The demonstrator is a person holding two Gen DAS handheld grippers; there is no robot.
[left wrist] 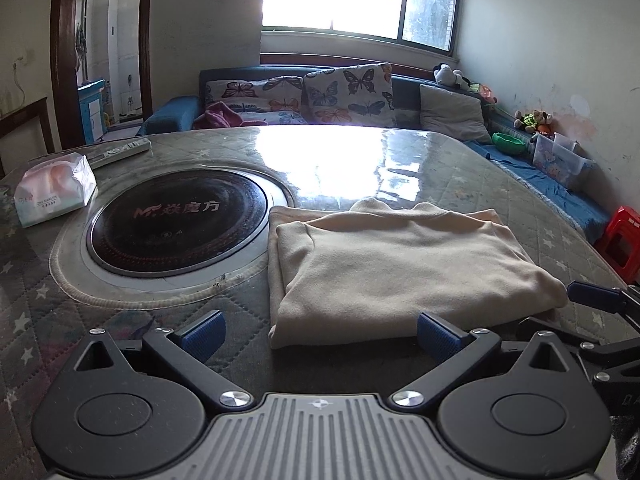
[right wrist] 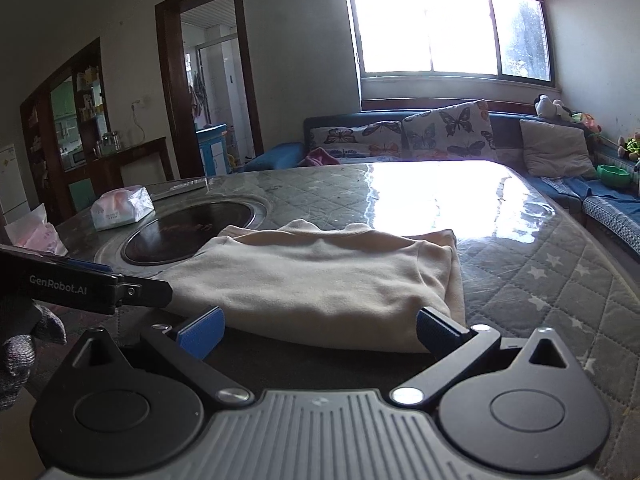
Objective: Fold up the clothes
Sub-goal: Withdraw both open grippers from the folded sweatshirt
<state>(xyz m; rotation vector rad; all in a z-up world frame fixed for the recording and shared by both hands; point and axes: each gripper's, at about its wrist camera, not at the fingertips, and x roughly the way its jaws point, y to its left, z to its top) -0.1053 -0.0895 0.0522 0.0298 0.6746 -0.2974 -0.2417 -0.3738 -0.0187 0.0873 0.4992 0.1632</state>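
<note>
One cream garment (left wrist: 400,268) sat on the table (left wrist: 560,240) beside the round cooktop (left wrist: 176,224), looking basically folded already. The left gripper (left wrist: 320,336) hung spread wide at its near edge, gripping nothing. From the right wrist: same single bundle, two tissue packs (right wrist: 120,208), and the right gripper (right wrist: 320,330) equally splayed and empty.

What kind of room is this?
Most likely a home living room: a sofa with butterfly cushions under a window, beside a heated table holding a folded cream garment.
</note>
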